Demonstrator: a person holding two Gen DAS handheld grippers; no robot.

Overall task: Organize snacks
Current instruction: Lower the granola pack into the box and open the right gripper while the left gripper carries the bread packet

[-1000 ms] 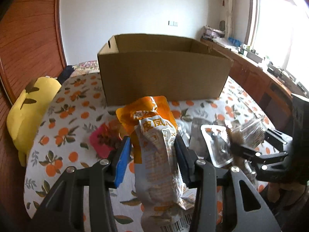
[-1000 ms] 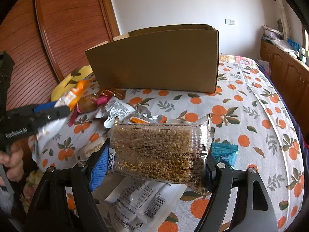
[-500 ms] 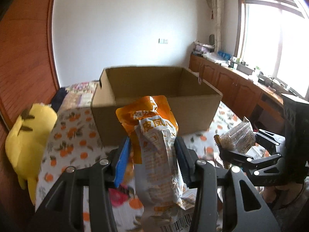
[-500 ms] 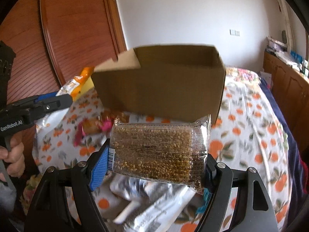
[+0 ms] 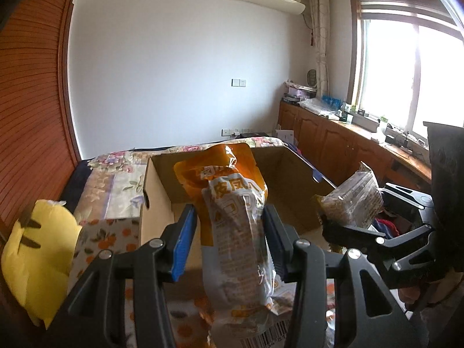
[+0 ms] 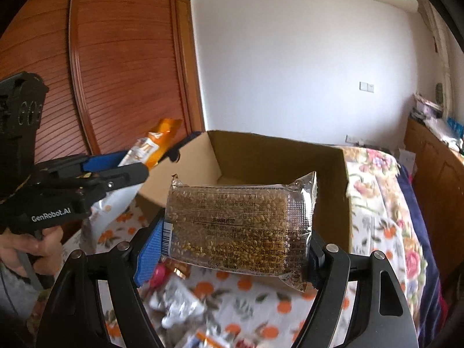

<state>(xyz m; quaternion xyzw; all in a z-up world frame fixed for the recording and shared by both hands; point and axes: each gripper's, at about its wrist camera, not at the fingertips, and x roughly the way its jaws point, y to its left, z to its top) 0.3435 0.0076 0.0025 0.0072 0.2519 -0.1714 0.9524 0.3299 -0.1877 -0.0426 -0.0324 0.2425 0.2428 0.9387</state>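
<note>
My left gripper [image 5: 230,240] is shut on an orange and white snack pouch [image 5: 235,232], held upright over the near wall of the open cardboard box [image 5: 156,197]. My right gripper [image 6: 232,246] is shut on a clear pack of grain bars [image 6: 237,220], held level in front of the box [image 6: 275,156]. The right gripper with its pack [image 5: 352,200] shows at the right of the left wrist view. The left gripper with its pouch [image 6: 145,150] shows at the left of the right wrist view. The box floor looks bare.
The box stands on a bed with an orange-print sheet [image 6: 249,290]. Several loose snack packets [image 6: 177,307] lie on the sheet below my right gripper. A yellow plush toy [image 5: 37,258] lies at the left. Wooden cabinets [image 5: 333,145] run under the window at the right.
Both grippers have risen and moved forward toward the box with their packs. The box's open top and inside now show, where only its front wall showed before.
</note>
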